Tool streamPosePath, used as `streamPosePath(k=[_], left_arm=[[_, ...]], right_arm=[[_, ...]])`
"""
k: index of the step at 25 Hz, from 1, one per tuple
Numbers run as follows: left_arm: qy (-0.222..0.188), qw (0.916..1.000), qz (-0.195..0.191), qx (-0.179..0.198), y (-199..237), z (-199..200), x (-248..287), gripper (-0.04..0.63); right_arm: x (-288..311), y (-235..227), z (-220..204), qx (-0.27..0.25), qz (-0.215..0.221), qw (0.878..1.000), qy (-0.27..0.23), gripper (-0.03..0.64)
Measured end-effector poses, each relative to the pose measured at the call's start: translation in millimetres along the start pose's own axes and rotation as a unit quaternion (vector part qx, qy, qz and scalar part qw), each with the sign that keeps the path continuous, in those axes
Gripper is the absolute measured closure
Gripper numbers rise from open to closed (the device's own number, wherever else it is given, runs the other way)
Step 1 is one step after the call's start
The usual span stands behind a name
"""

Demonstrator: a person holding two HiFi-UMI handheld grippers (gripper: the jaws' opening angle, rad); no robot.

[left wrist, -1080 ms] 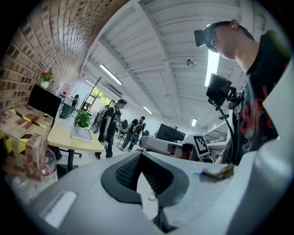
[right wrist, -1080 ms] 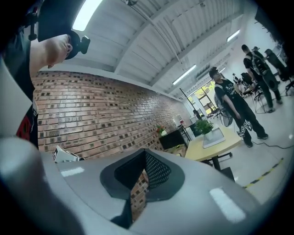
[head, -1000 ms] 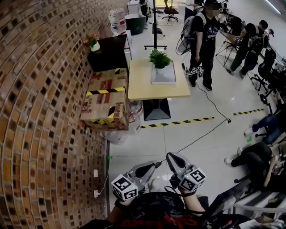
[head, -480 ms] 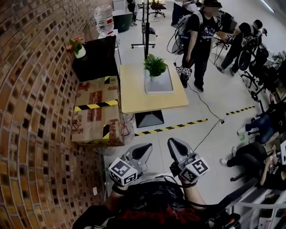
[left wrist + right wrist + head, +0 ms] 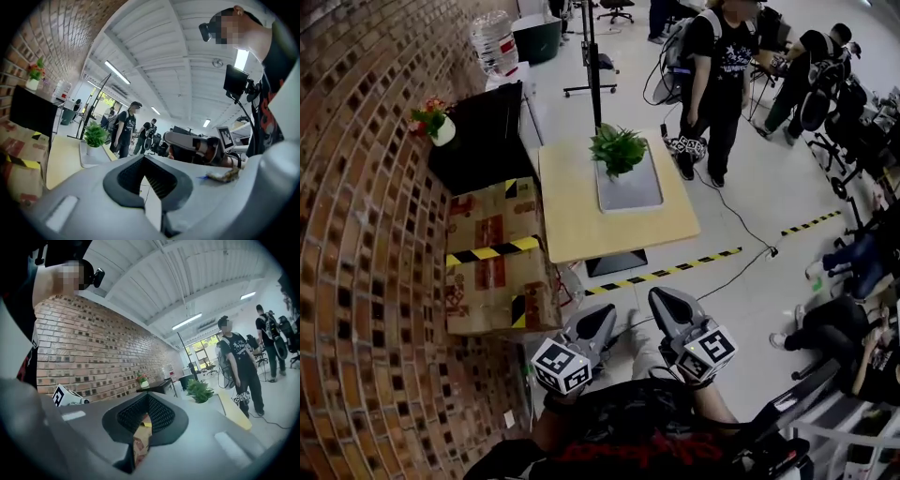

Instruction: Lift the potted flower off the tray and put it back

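A green potted plant (image 5: 617,150) stands at the far end of a grey tray (image 5: 630,190) on a light wooden table (image 5: 581,225), some way ahead of me. Both grippers are held low in front of the person's chest, well short of the table. The left gripper (image 5: 605,319) is shut and empty. Beside it, the right gripper (image 5: 661,302) is also shut and empty. In the left gripper view the plant (image 5: 95,136) shows far beyond the closed jaws (image 5: 149,180). The right gripper view has the plant (image 5: 199,390) to the right of its jaws (image 5: 145,420).
Cardboard boxes with hazard tape (image 5: 492,253) sit left of the table against a brick wall (image 5: 356,234). Behind them is a black cabinet (image 5: 483,136) with a small flower pot (image 5: 433,122). People stand beyond the table (image 5: 717,66). Yellow-black tape (image 5: 675,267) and a cable cross the floor.
The person has walked toward the table, which with its plant and tray now appears nearer and lower in view. Both grippers stay shut, side by side at the chest.
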State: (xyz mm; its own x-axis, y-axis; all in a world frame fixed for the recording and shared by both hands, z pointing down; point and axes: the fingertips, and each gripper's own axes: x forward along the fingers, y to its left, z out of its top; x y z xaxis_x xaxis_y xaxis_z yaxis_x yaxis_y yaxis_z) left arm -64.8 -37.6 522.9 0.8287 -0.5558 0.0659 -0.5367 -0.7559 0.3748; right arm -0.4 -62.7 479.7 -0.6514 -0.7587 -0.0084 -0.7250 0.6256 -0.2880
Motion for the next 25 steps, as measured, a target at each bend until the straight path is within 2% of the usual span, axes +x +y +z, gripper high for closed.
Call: streamPosePath(k=[4,7,9,11,15,18,21,23,25], left_arm=[[0.009,0.9993,0.035,0.007,35.5,16.6,47.5,0.595],[0.008,0.9988,0.047,0.014,37.6,43.1,96.2,0.595],[0.015,0.9986,0.042,0.029,27.7,58.0,124.9,0.595],[0.032,0.9980,0.038,0.039,24.0,64.5,143.4,0.595],[0.078,0.9950,0.061,0.013,49.7,52.8,168.4,0.595],[0.091,0.9941,0.059,0.002,65.6,52.0,184.6,0.595],[0.096,0.9946,0.040,0.001,77.0,57.0,200.7,0.595],[0.095,0.9952,0.023,0.001,84.3,62.6,208.1,0.595],[0.092,0.9958,0.007,0.001,97.3,69.4,209.4,0.595]], right_arm=[[37.3,-59.6,-3.4,0.015,0.039,0.999,-0.003,0.614],[59.0,-119.3,-11.3,0.034,0.065,0.997,0.001,0.614],[71.8,-162.8,-23.6,0.045,0.065,0.997,0.011,0.612],[85.8,-193.5,-34.4,0.035,0.062,0.997,0.025,0.599],[108.6,-230.0,-51.2,0.008,0.064,0.997,0.049,0.585],[127.8,-254.1,-70.6,-0.007,0.052,0.996,0.068,0.519],[152.2,-284.6,-100.3,-0.004,0.020,0.995,0.096,0.379],[166.3,-300.5,-109.2,-0.011,-0.003,0.994,0.107,0.332],[185.1,-309.3,-112.0,-0.022,-0.017,0.993,0.113,0.257]])
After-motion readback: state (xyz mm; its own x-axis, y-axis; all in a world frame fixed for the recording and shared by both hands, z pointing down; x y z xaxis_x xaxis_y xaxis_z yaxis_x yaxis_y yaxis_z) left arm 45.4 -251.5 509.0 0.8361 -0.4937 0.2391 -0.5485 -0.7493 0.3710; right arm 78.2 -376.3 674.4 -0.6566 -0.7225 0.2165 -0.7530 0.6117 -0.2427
